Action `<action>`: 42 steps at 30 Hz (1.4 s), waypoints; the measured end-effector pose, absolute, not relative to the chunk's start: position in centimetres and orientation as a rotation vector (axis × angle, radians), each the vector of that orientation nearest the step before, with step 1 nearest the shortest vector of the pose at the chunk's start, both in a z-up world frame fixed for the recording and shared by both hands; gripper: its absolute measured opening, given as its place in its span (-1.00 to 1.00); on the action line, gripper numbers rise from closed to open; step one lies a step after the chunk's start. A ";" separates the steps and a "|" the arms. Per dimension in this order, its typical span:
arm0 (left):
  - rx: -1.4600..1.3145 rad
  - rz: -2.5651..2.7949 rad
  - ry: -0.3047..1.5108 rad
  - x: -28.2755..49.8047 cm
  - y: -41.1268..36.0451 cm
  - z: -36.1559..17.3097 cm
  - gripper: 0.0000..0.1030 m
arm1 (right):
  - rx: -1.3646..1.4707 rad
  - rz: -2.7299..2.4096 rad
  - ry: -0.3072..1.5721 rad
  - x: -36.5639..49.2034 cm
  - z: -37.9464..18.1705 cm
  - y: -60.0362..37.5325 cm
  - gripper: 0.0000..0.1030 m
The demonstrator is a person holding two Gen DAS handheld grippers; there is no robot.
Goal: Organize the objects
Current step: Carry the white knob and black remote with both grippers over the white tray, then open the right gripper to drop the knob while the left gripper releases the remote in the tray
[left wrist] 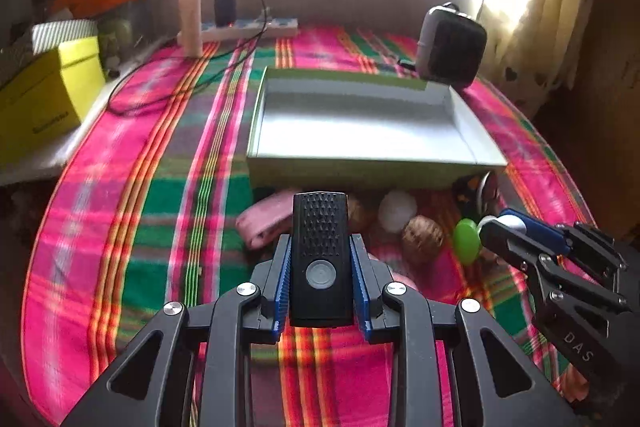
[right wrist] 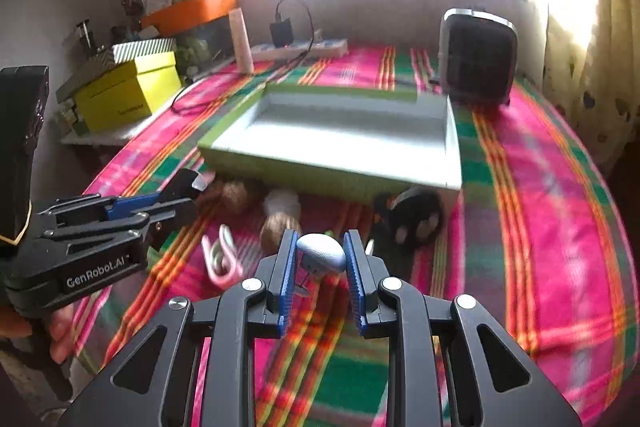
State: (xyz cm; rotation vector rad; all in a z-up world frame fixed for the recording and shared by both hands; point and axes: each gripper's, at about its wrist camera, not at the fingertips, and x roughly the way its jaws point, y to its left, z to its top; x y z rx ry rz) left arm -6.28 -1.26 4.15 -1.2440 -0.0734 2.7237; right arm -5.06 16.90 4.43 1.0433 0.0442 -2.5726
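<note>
My left gripper (left wrist: 320, 243) is shut on a black remote-like device (left wrist: 320, 267) with a ribbed top and a round grey button, held above the plaid cloth. My right gripper (right wrist: 321, 243) is shut on a small whitish oval object (right wrist: 322, 253). In the left wrist view the right gripper (left wrist: 496, 223) reaches in from the right, with a green disc (left wrist: 466, 241) at its tip; whether the disc is attached I cannot tell. A shallow green box (left wrist: 360, 171) with a white inside lies ahead. Before its near wall lie brown balls (left wrist: 422, 239), a white ball (left wrist: 398, 211) and a pink clip (right wrist: 220, 259).
A dark furry toy (right wrist: 416, 219) lies by the box's near right corner. A black heater (right wrist: 476, 59) stands behind the box. At the back left are a power strip (left wrist: 248, 27) with a cable, a pale tube (left wrist: 190, 15) and a yellow box (left wrist: 44, 95). A curtain hangs on the right.
</note>
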 end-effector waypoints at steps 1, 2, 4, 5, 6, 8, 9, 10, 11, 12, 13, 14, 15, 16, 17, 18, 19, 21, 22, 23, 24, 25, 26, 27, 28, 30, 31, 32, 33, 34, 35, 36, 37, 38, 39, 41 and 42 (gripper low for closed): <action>-1.234 2.725 -0.067 -6.6 -1.2 4.4 -0.51 | 1.037 -2.573 0.046 -5.3 4.7 16.8 -0.52; -1.231 2.724 -0.066 -6.9 -1.0 4.5 -0.51 | 1.032 -2.577 0.054 -5.7 4.9 16.7 -0.52; -1.232 2.709 -0.072 -8.0 -0.8 4.8 -0.51 | 1.029 -2.579 0.063 -6.8 5.2 16.5 -0.52; -1.235 2.703 -0.076 -8.7 -0.8 4.9 -0.51 | 1.033 -2.575 0.057 -7.4 5.2 16.4 -0.52; -1.233 2.698 -0.071 -9.1 -0.7 4.9 -0.51 | 1.044 -2.571 0.048 -8.1 5.2 16.4 -0.52; -1.234 2.703 -0.062 -10.1 -0.6 5.0 -0.51 | 1.055 -2.562 0.050 -9.3 5.1 16.2 -0.52; -1.229 2.702 -0.060 -10.6 -0.6 5.1 -0.51 | 1.061 -2.565 0.057 -9.7 5.1 16.2 -0.52; -1.225 2.699 -0.058 -11.0 -0.6 5.2 -0.51 | 1.065 -2.567 0.065 -10.3 5.0 16.1 -0.52; -1.224 2.699 -0.059 -11.5 -0.6 5.2 -0.51 | 1.070 -2.565 0.070 -10.9 4.9 15.9 -0.52; -1.225 2.701 -0.063 -12.1 -0.6 5.3 -0.51 | 1.080 -2.565 0.069 -11.5 4.9 15.9 -0.52; -1.229 2.700 -0.071 -12.7 -0.7 5.2 -0.51 | 1.088 -2.563 0.064 -12.2 4.8 15.8 -0.52; -1.234 2.698 -0.085 -13.3 -0.8 5.2 -0.51 | 1.090 -2.562 0.063 -12.6 4.8 15.8 -0.52; -1.235 2.695 -0.089 -13.7 -0.8 5.2 -0.51 | 1.093 -2.564 0.062 -13.1 4.8 15.8 -0.52; -1.238 2.690 -0.092 -14.2 -0.9 5.2 -0.51 | 1.100 -2.568 0.062 -13.8 4.8 15.7 -0.52; -1.243 2.688 -0.096 -14.7 -0.9 5.1 -0.51 | 1.103 -2.568 0.060 -14.2 4.7 15.7 -0.52; -1.246 2.687 -0.088 -15.3 -0.9 5.1 -0.51 | 1.109 -2.567 0.055 -14.8 4.7 15.8 -0.52; -1.247 2.689 -0.083 -15.8 -0.9 5.0 -0.51 | 1.118 -2.572 0.051 -15.4 4.6 15.8 -0.52; -1.259 2.690 -0.086 -16.8 -1.1 4.9 -0.51 | 1.134 -2.572 0.064 -16.5 4.4 15.7 -0.52; -1.267 2.683 -0.092 -17.4 -1.1 4.7 -0.51 | 1.151 -2.574 0.068 -17.2 4.2 15.6 -0.52; -1.274 2.682 -0.095 -17.8 -1.1 4.7 -0.51 | 1.157 -2.575 0.072 -17.7 4.1 15.5 -0.52; -1.278 2.681 -0.084 -18.3 -1.0 4.5 -0.51 | 1.167 -2.573 0.081 -18.2 4.0 15.5 -0.52; -1.278 2.680 -0.072 -18.6 -0.9 4.4 -0.51 | 1.176 -2.574 0.087 -18.6 3.8 15.5 -0.52; -1.282 2.681 -0.066 -19.0 -0.8 4.3 -0.51 | 1.183 -2.575 0.094 -19.0 3.7 15.3 -0.52; -1.287 2.676 -0.062 -19.5 -0.8 4.2 -0.51 | 1.189 -2.575 0.103 -19.4 3.6 15.2 -0.52; -1.290 2.671 -0.061 -19.9 -0.7 4.1 -0.51 | 1.206 -2.577 0.115 -19.8 3.4 15.1 -0.52; -1.309 2.666 -0.059 -20.6 -0.7 3.7 -0.51 | 1.233 -2.584 0.135 -20.6 3.1 15.0 -0.52; -1.314 2.660 -0.058 -20.9 -0.6 3.5 -0.51 | 1.239 -2.578 0.136 -20.9 3.0 14.9 -0.52; -1.322 2.658 -0.060 -21.2 -0.6 3.3 -0.51 | 1.246 -2.574 0.136 -21.2 2.9 14.9 -0.52; -1.333 2.655 -0.061 -21.6 -0.6 3.1 -0.51 | 1.251 -2.574 0.142 -21.5 2.7 14.8 -0.52; -1.342 2.649 -0.063 -21.9 -0.6 2.9 -0.51 | 1.261 -2.573 0.147 -21.8 2.5 14.7 -0.52; -1.354 2.645 -0.066 -22.2 -0.6 2.7 -0.51 | 1.267 -2.572 0.144 -21.9 2.4 14.8 -0.52; -1.352 2.644 -0.061 -22.3 -0.6 2.7 -0.51 | 1.271 -2.572 0.144 -22.0 2.2 14.8 -0.52; -1.347 2.643 -0.051 -22.4 -0.5 2.6 -0.51 | 1.278 -2.573 0.147 -22.2 2.1 14.8 -0.52; -1.347 2.642 -0.039 -22.5 -0.4 2.5 -0.51 | 1.285 -2.574 0.148 -22.4 2.0 14.9 -0.52; -1.353 2.640 -0.036 -22.7 -0.4 2.4 -0.51 | 1.291 -2.574 0.148 -22.6 1.9 14.9 -0.52; -1.363 2.633 -0.040 -22.9 -0.4 2.1 -0.51 | 1.299 -2.572 0.148 -22.7 1.7 14.9 -0.52; -1.367 2.636 -0.039 -23.1 -0.4 2.0 -0.51 | 1.300 -2.571 0.151 -22.6 1.6 14.9 -0.52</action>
